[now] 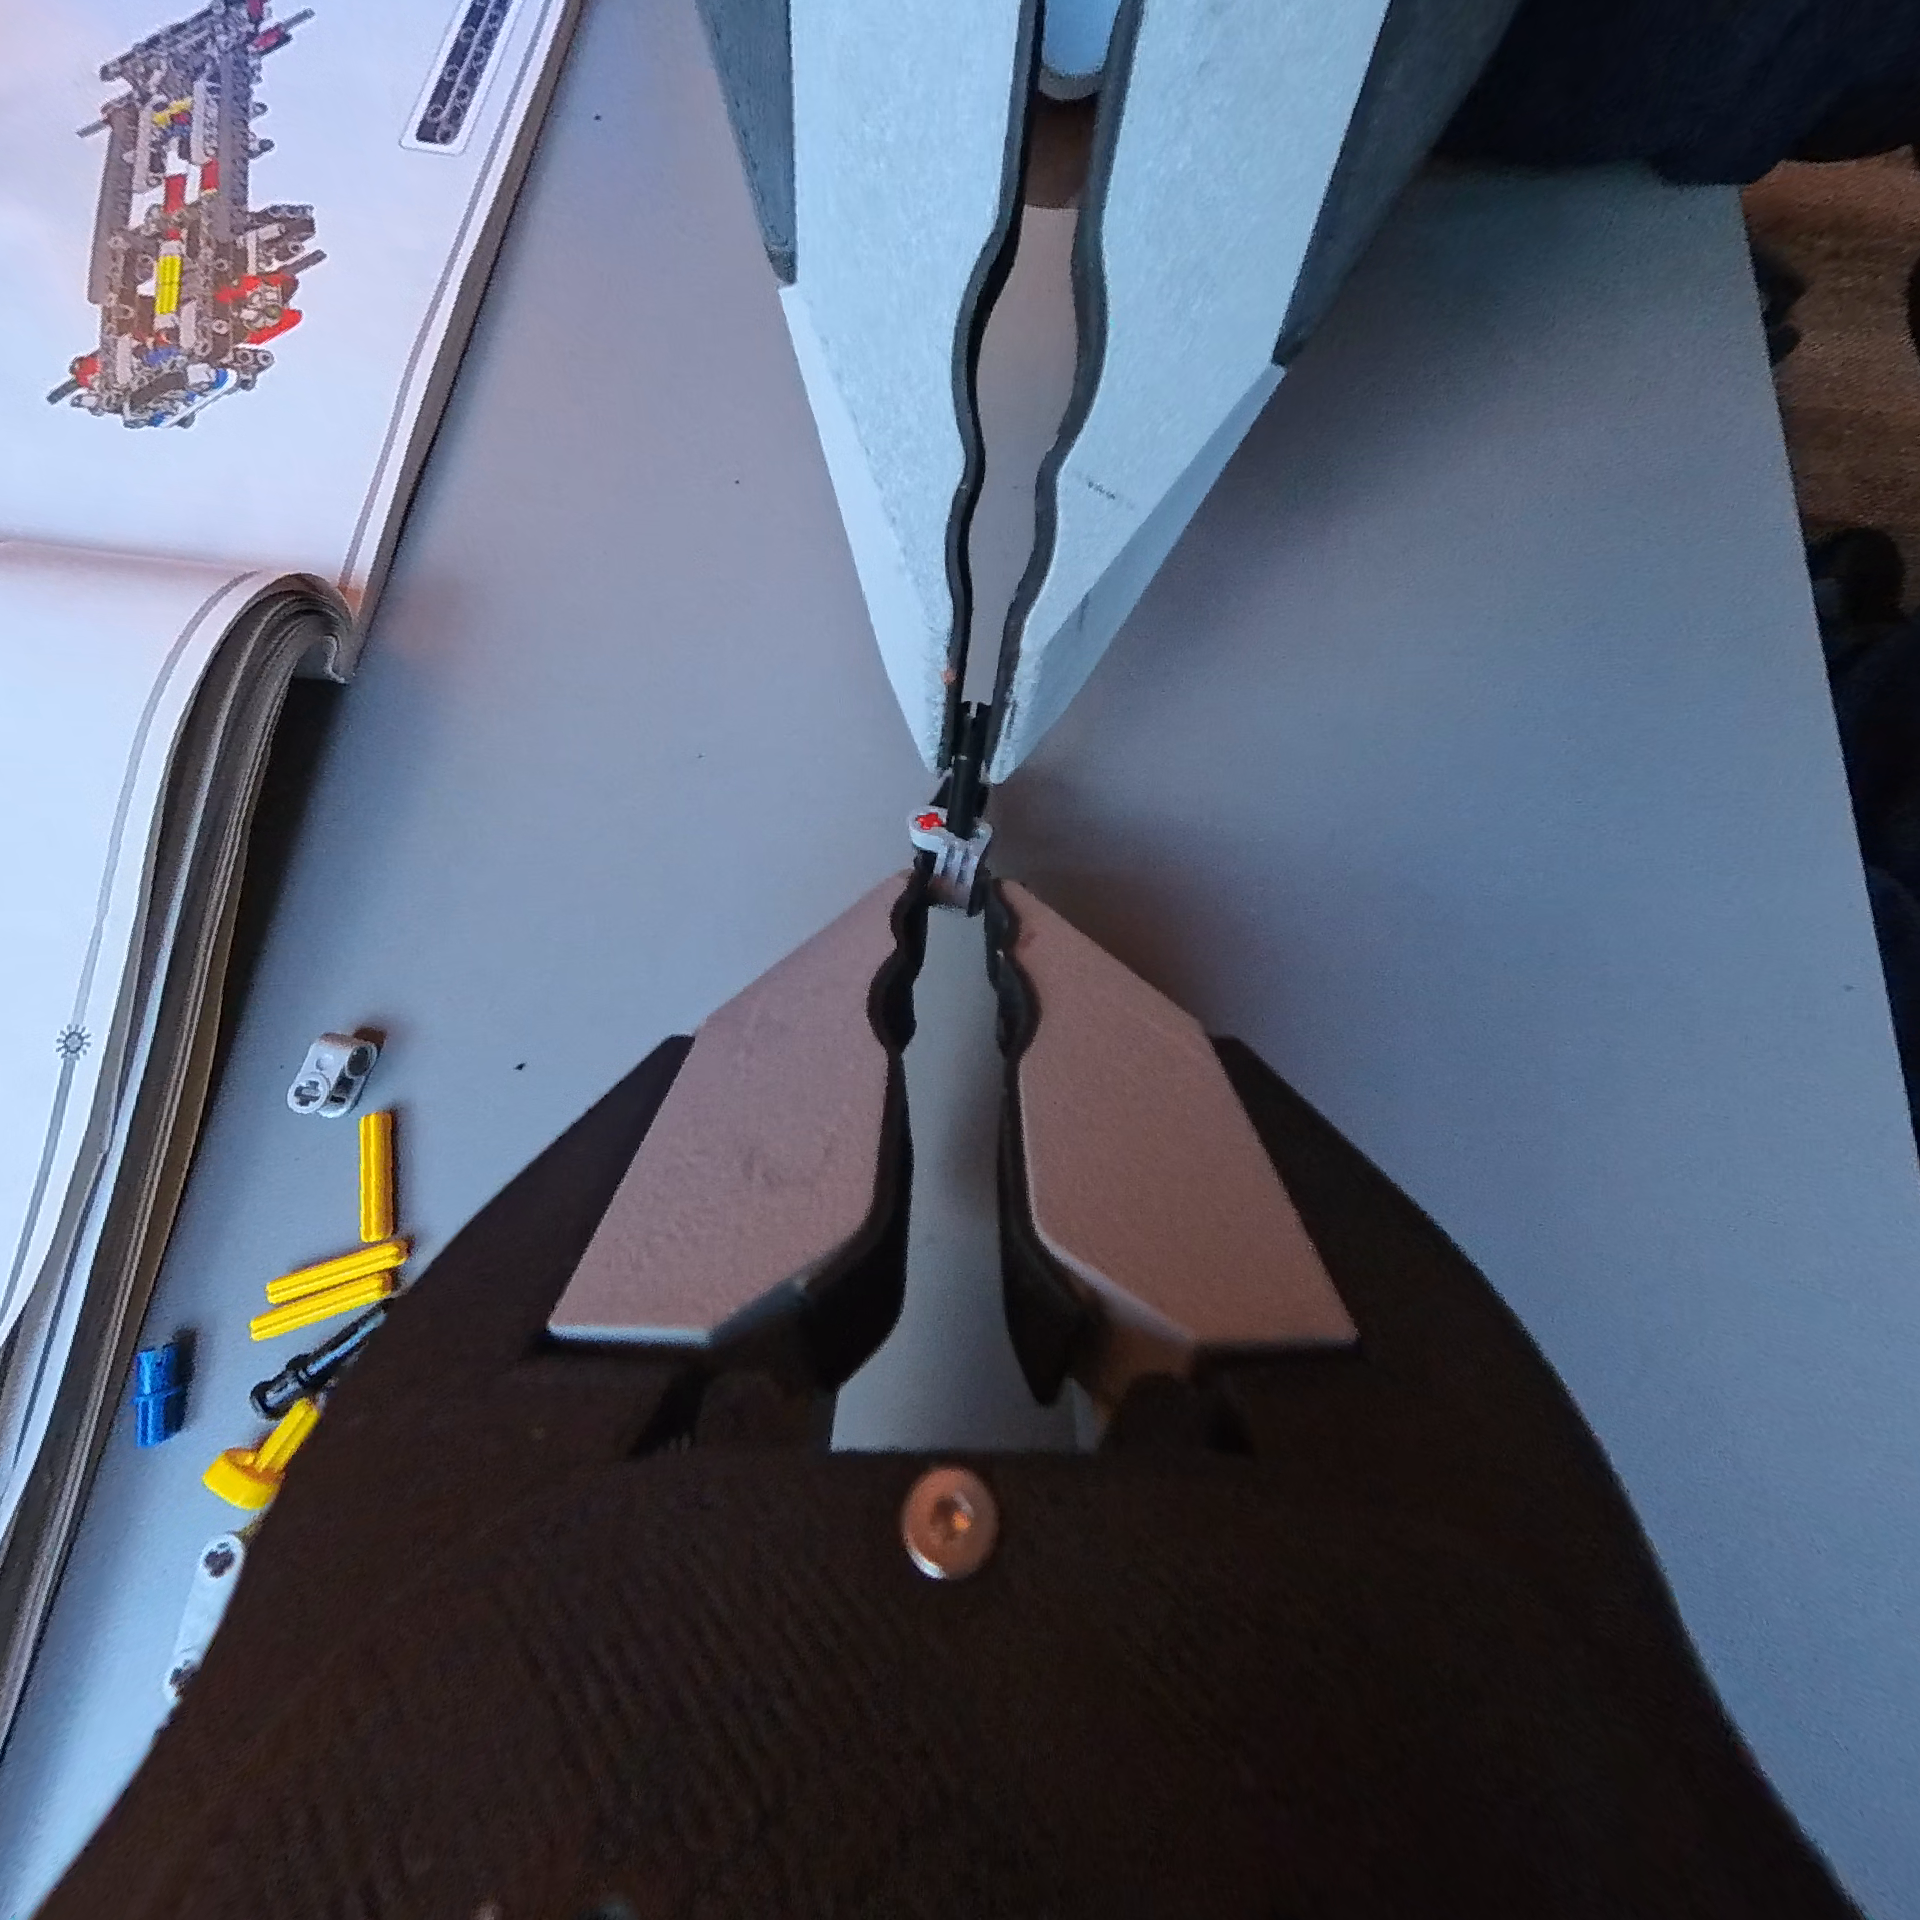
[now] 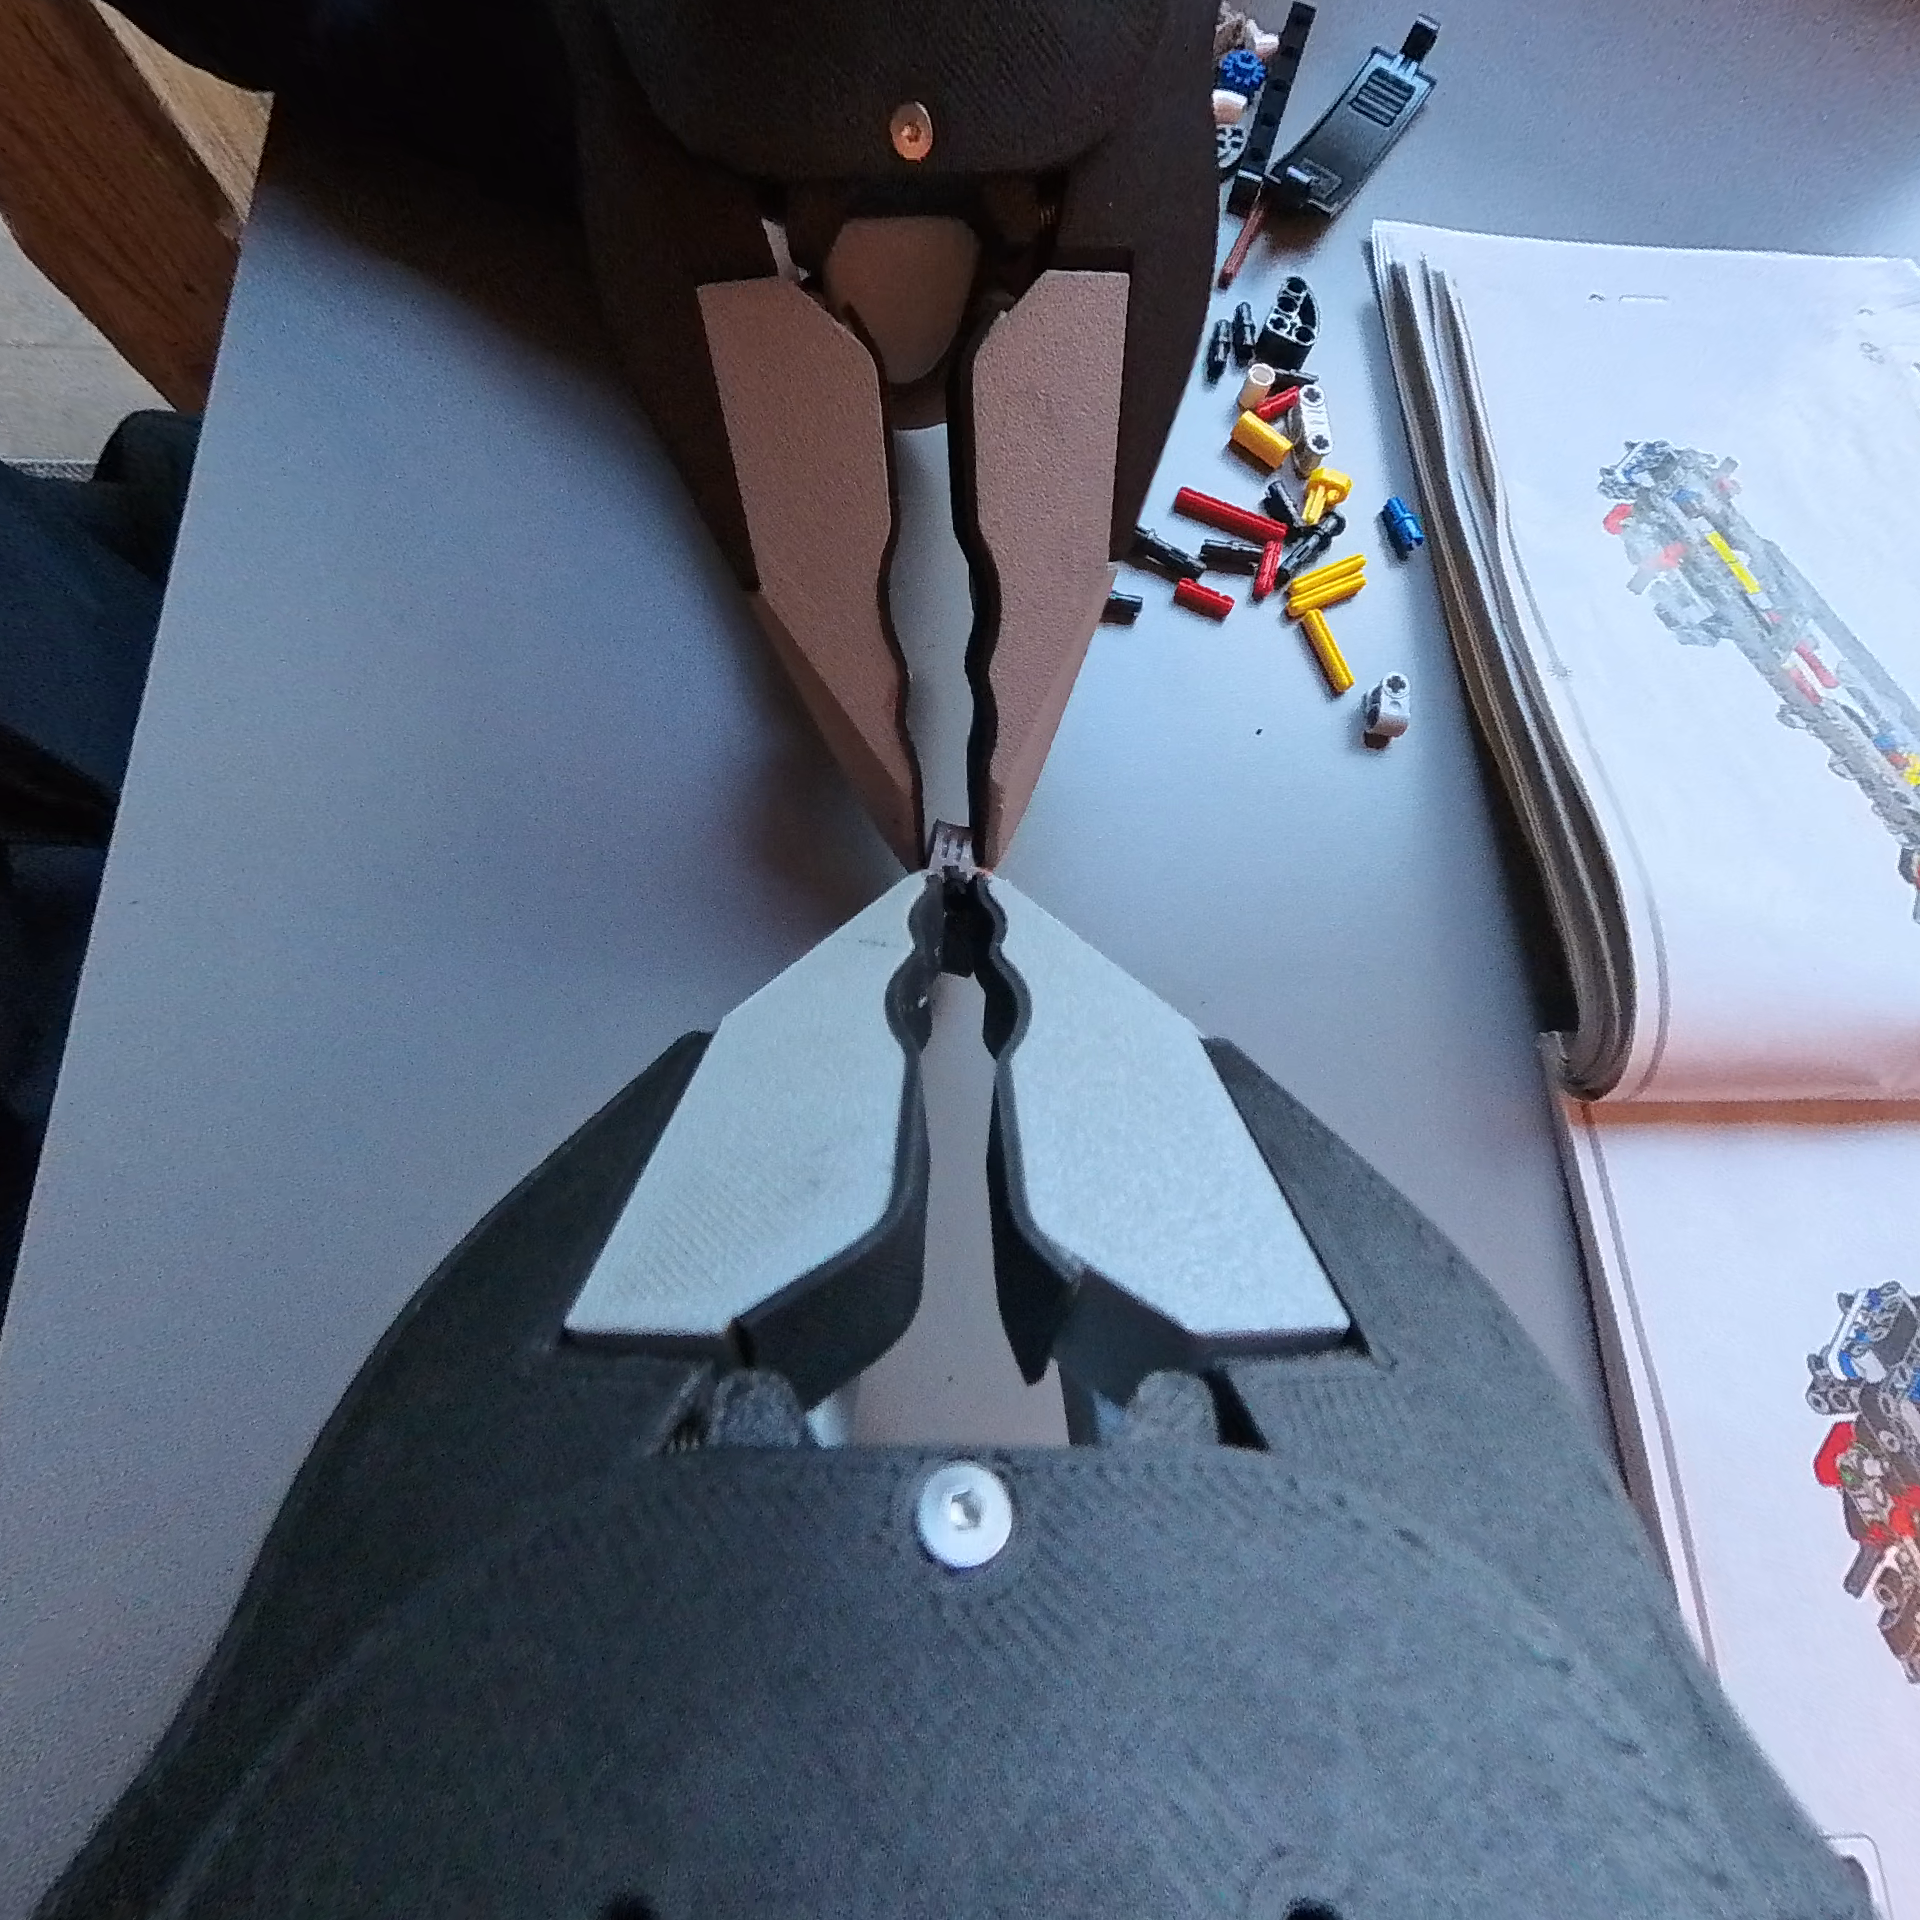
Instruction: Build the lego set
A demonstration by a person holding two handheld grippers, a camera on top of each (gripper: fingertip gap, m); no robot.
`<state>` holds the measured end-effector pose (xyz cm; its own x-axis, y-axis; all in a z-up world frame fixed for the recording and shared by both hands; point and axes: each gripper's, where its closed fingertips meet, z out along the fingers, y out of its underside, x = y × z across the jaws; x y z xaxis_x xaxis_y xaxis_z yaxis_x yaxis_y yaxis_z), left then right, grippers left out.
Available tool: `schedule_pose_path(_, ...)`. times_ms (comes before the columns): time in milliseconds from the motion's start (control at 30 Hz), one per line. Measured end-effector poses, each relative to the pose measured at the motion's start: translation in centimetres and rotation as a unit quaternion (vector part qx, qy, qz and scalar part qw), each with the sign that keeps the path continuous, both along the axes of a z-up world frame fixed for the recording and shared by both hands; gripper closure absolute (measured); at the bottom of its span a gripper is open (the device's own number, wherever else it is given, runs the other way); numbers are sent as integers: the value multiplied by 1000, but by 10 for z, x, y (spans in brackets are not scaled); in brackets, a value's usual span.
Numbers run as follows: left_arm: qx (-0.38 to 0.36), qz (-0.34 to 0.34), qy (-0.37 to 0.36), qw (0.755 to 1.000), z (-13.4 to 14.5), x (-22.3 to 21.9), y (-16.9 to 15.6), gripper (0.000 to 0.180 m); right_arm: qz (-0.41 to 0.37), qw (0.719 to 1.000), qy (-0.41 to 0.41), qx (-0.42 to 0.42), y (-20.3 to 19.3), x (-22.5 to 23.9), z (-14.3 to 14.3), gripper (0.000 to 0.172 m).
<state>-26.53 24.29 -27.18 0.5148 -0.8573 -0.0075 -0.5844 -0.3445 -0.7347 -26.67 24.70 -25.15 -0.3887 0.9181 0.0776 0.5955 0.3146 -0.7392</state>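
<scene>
Left wrist view: the left gripper (image 1: 951, 883), w/ tan-pink fingers (image 1: 790, 1091) and wavy black rubber liners, is clamped at the tips on a small light-grey connector (image 1: 948, 847). It's a ribbed plastic piece w/ a red cross-shaped axle end (image 1: 928, 823) showing in one hole. Opposite, the right gripper (image 1: 971, 743), pale grey-white and matte, pinches a thin black pin (image 1: 968, 774) whose free end sits in or right at the connector's other hole. Whether it's fully seated I can't tell. So the two parts are meeting, held in the air above the grey table (image 1: 1455, 831). To the left lie loose pieces: yellow ridged axles (image 1: 343, 1273), a blue pin (image 1: 158, 1395), a grey connector (image 1: 335, 1070), beside an open instruction booklet (image 1: 208, 468) w/ glossy pages.

Right wrist view: the right gripper (image 2: 951, 914) has its fingers together on the black pin (image 2: 958, 940), pads pressing both sides. The left gripper (image 2: 951, 842) comes from the top, its tips closed on the grey connector (image 2: 951, 844), nearly touching the right fingertips. A pile of loose parts (image 2: 1278, 520) (red, yellow, black, mostly smooth hard plastic rods and pins) lies well apart to the right, next to the booklet (image 2: 1714, 623). Judging by that pile, many pieces aren't yet joined to anything.
</scene>
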Motion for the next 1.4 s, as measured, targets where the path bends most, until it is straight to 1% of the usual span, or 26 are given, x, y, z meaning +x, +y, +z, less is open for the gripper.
schedule_pose_path(167,3,2,-1,1000,1,-2,-1,172,5,1000,-4,7,-1,1,-2,171)
schedule_pose_path(367,14,1,-13,1000,5,-2,1,173,10,1000,10,1,-3,1,4,170)
schedule_pose_path(467,5,-4,-20,1000,2,-2,0,173,18,1000,11,1,-3,2,1,170)
schedule_pose_path(600,-8,-14,-10,1000,-6,-3,-3,173,32,999,6,12,-3,3,-8,170)
schedule_pose_path(833,-12,-19,-23,999,-3,-1,-4,173,48,998,33,28,-7,1,-3,171)
schedule_pose_path(1033,-16,-23,-16,999,-6,0,-5,173,55,998,26,26,-9,3,-6,171)
schedule_pose_path(1167,-20,-20,-6,1000,-10,-1,-5,173,45,999,14,23,-8,2,-9,171)
schedule_pose_path(1300,-23,-13,-7,1000,-10,-2,-3,173,26,1000,2,5,-6,1,-9,171)
schedule_pose_path(1400,-29,-8,-10,1000,-10,-3,-2,174,13,1000,-4,6,-5,0,-9,171)
